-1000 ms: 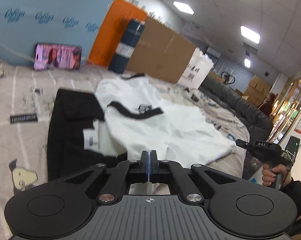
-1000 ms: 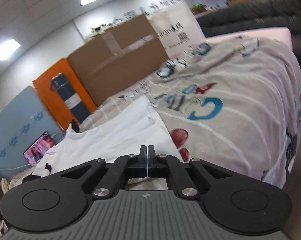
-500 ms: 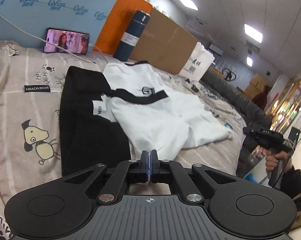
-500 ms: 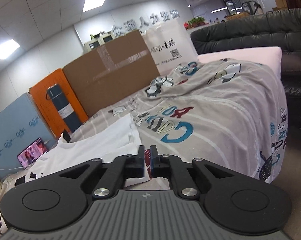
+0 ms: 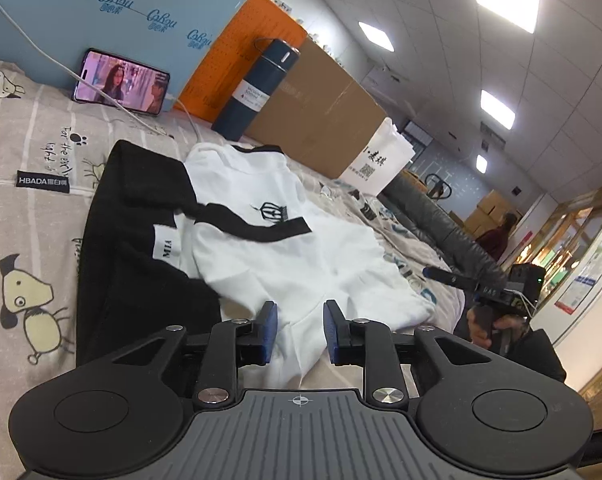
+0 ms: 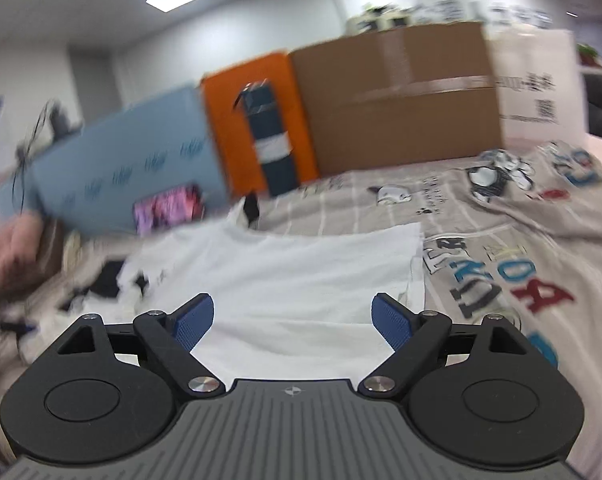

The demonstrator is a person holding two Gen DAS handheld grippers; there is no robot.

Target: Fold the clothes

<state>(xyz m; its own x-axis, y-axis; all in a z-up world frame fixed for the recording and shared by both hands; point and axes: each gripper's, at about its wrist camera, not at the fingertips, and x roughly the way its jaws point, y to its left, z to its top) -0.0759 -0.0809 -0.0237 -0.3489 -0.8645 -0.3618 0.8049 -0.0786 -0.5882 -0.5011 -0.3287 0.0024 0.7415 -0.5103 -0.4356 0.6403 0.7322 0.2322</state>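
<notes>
A white shirt with black trim [image 5: 285, 256] lies rumpled on the bed, partly over a black garment [image 5: 129, 264]. My left gripper [image 5: 299, 330] is open, its blue pads on either side of the shirt's near edge, holding nothing. In the right wrist view, which is blurred, the white shirt [image 6: 293, 272] lies spread below my right gripper [image 6: 293, 322], which is wide open and empty. The right gripper also shows in the left wrist view [image 5: 497, 284], held by a hand beyond the bed's right edge.
The bed has a grey cartoon-print sheet [image 5: 29, 184]. At its far side stand a lit phone [image 5: 121, 82] with a white cable, a dark blue flask [image 5: 257, 88], a cardboard box [image 5: 321, 116], a white bag [image 5: 381, 164] and blue and orange boards. A dark sofa [image 5: 441, 220] lies to the right.
Both grippers were shut and have opened. The left gripper has let go of the white shirt's edge. The right gripper has swung left to face the shirt.
</notes>
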